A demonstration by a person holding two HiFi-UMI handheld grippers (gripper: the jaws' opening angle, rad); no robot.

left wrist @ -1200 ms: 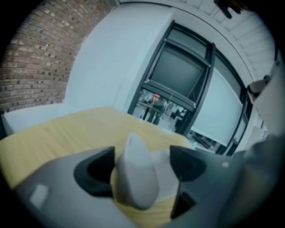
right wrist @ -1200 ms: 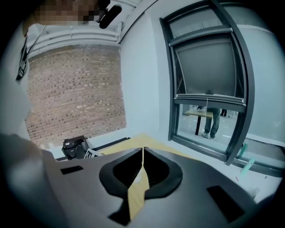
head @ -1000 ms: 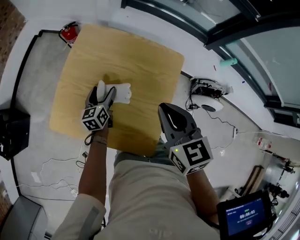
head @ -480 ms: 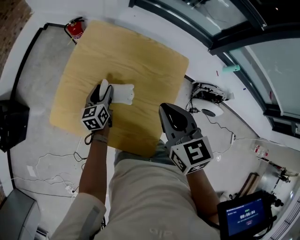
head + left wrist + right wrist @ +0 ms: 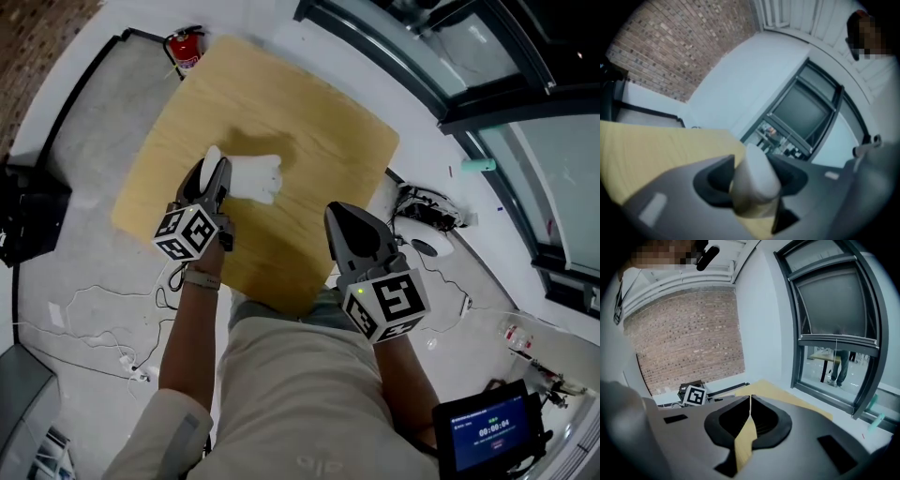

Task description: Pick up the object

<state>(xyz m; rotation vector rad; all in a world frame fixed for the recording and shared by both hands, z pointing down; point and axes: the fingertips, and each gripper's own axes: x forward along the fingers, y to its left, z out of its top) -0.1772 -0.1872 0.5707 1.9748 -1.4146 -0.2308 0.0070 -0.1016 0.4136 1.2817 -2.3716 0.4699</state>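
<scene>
A white, rounded, bottle-like object [image 5: 255, 178] sticks out to the right of my left gripper [image 5: 212, 167] over the wooden table [image 5: 319, 122]. The left jaws are closing with this object between them. In the left gripper view the white object [image 5: 757, 173] fills the gap between the dark fingers [image 5: 715, 180], which press on both its sides. It casts a soft shadow on the wood behind it. My right gripper [image 5: 343, 214] hovers at the table's near right edge. In the right gripper view my right gripper [image 5: 750, 401] has its tips together and holds nothing.
A red fire extinguisher [image 5: 185, 47] stands off the table's far left corner. A black box [image 5: 28, 211] sits on the floor at the left. Cables and a white device [image 5: 427, 216] lie on the floor right of the table. A small screen [image 5: 487, 434] is at bottom right.
The left jaws, wide around the white object a second ago, have closed onto it. The right gripper has stayed where it was, shut.
</scene>
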